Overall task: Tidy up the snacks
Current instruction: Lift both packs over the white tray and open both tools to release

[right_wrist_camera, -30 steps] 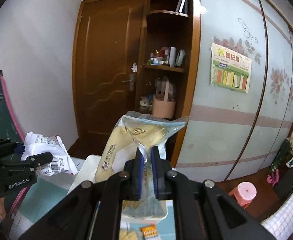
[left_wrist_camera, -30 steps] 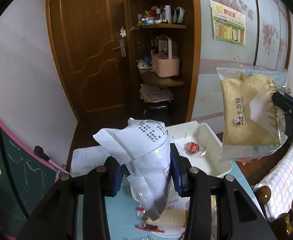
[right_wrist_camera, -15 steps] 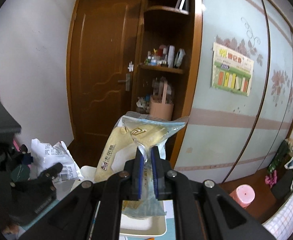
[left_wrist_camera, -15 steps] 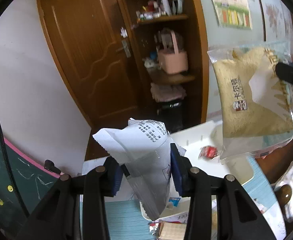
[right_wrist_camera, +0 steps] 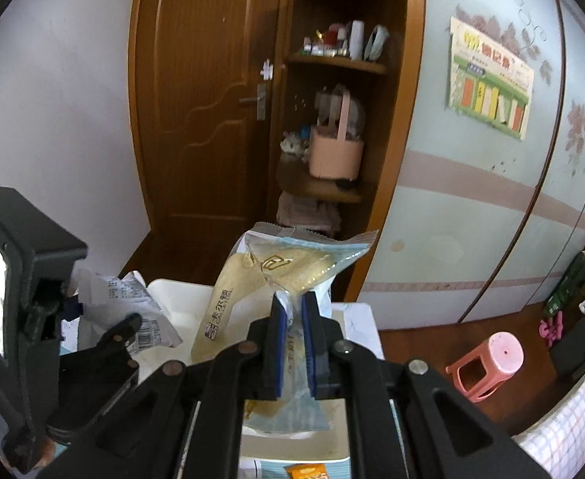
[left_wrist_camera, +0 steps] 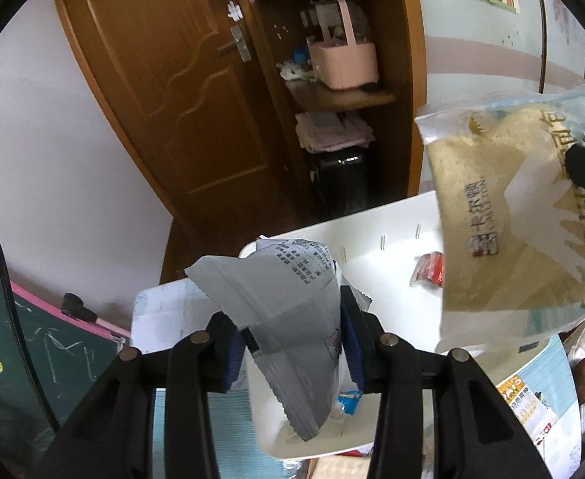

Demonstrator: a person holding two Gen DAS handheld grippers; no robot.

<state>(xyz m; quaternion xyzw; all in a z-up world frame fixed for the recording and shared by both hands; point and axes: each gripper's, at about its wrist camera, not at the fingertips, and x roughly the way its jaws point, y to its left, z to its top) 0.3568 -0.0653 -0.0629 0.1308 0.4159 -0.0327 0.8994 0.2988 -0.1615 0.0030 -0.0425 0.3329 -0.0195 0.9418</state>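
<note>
My left gripper (left_wrist_camera: 290, 333) is shut on a white snack packet (left_wrist_camera: 288, 319) with black print and holds it over the near end of a white tray (left_wrist_camera: 376, 247). My right gripper (right_wrist_camera: 292, 333) is shut on a clear bread packet (right_wrist_camera: 252, 291) with a yellow-brown loaf inside; it hangs above the tray's right side in the left wrist view (left_wrist_camera: 508, 215). A small red wrapped snack (left_wrist_camera: 430, 273) lies in the tray. The left gripper and its white packet (right_wrist_camera: 129, 307) show at the left of the right wrist view.
Blue table mat (left_wrist_camera: 544, 367) under the tray, with loose snack packs (left_wrist_camera: 526, 405) at the front right. A brown door (left_wrist_camera: 172, 80) and a corner shelf with a pink basket (left_wrist_camera: 342, 60) stand behind. A pink stool (right_wrist_camera: 492, 359) stands on the floor at right.
Both grippers moved forward and down toward the white tray, each still holding its packet. The tray looks closer and larger in both views.
</note>
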